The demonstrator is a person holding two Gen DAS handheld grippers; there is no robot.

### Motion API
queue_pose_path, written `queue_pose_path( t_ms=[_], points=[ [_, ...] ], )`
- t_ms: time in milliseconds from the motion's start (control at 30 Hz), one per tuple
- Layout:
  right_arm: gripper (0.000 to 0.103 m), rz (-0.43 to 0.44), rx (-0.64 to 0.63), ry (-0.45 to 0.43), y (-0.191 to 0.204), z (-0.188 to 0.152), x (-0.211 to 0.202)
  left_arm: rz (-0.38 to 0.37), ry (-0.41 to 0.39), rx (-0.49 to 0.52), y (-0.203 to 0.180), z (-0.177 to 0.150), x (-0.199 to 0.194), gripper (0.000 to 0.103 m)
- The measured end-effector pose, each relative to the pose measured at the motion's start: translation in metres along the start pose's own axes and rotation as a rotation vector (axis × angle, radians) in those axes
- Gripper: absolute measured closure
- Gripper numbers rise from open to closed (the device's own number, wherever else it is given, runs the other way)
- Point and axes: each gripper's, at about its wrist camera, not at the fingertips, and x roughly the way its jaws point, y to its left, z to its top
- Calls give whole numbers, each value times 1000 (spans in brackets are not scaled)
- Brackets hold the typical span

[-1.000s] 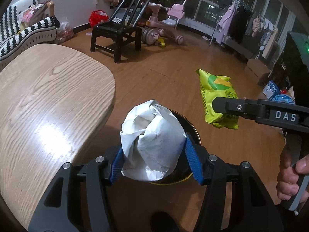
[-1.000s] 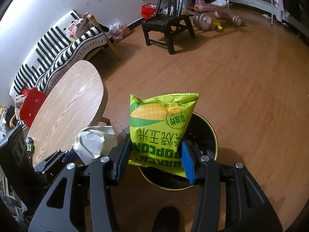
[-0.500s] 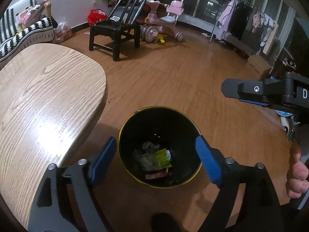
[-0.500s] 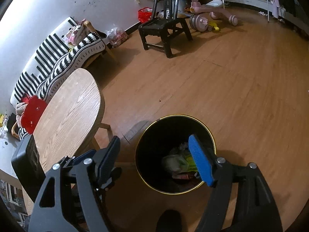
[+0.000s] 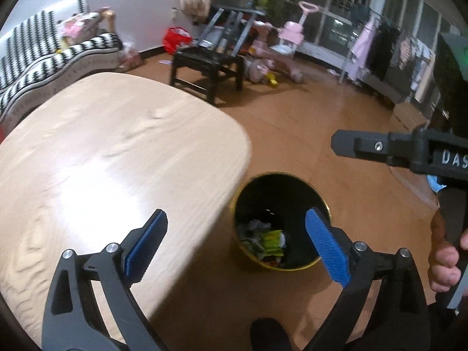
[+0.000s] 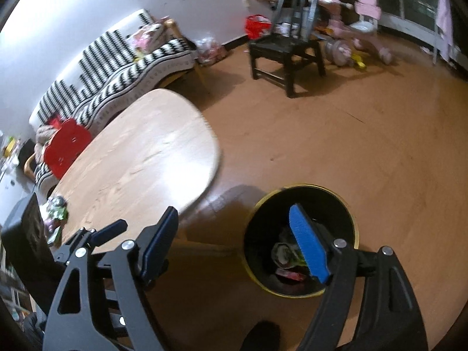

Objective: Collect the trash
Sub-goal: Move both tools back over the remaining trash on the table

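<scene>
The wooden bench [image 5: 96,158], with small clutter [image 6: 57,210] shown at its far end only by the right view, is edged by open floor where the bin [image 5: 323,204] holds the trash [image 5: 267,241], while both the left gripper [image 5: 237,242] and right gripper [image 6: 234,234] are seen empty, jaws opening wide.

Below the right gripper's [image 6: 234,241] jaws, its blue-padded finger hides part of the trash [image 6: 288,256] in the black bin [image 6: 263,213]. That trash is too small and dim to identify. Beyond both jaws the wooden table [image 5: 87,161] is motion-blurred.
</scene>
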Motion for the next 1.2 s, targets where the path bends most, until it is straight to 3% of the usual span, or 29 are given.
queue_pose_path(
  t_ms=[300,600,800,1000,1200],
  points=[
    [27,114,-134,20,117,4,21,132,-89,-84,99,-21,-96,10],
    [27,255,-309,78,264,-16,48,317,-130,-179,197,-80,-181,10],
    [27,351,-388,118,342,-34,67,407,-153,-265,252,-119,-229,10],
    [27,382,-436,157,394,-50,92,479,-158,-361,302,-153,-262,10],
    [27,383,-464,175,419,-57,110,493,-154,-387,324,-161,-267,10]
  ],
)
